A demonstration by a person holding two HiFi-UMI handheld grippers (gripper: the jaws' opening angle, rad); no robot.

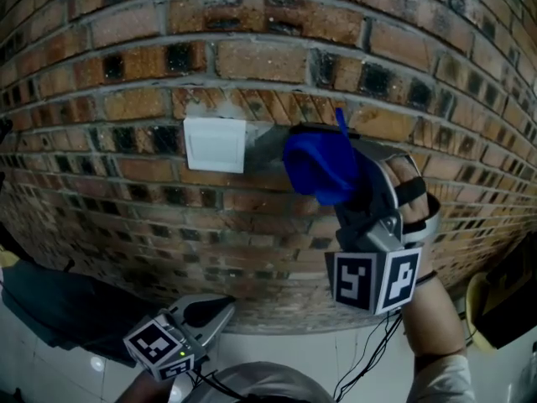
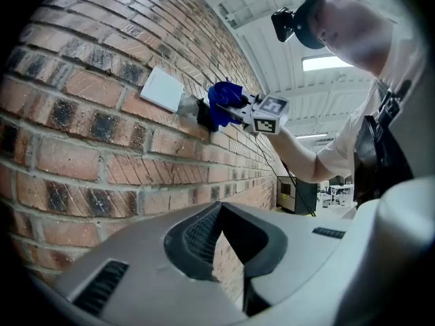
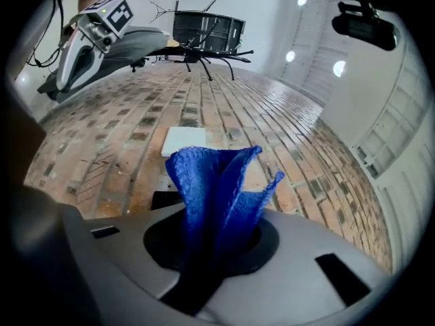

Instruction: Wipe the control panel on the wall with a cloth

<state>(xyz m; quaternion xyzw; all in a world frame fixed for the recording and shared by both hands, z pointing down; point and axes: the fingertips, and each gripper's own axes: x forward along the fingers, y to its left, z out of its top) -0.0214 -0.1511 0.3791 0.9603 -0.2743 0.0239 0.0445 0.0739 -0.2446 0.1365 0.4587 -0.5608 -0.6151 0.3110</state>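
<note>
1. Right claw (image 3: 211, 233) pinches a bunched blue cloth (image 3: 214, 182), which we hold up close to the brick wall (image 1: 126, 57).
2. Cloth sits just to the right of the white control panel (image 1: 215, 144), apart from its face.
3. Our left claw (image 2: 221, 209) hangs low, pressed together on nothing, well away from the panel.

The cloth (image 1: 323, 168) is bright blue, the panel (image 1: 215, 144) plain white, the wall (image 1: 126, 57) red-brown brick with dark blotches and grey mortar.
</note>
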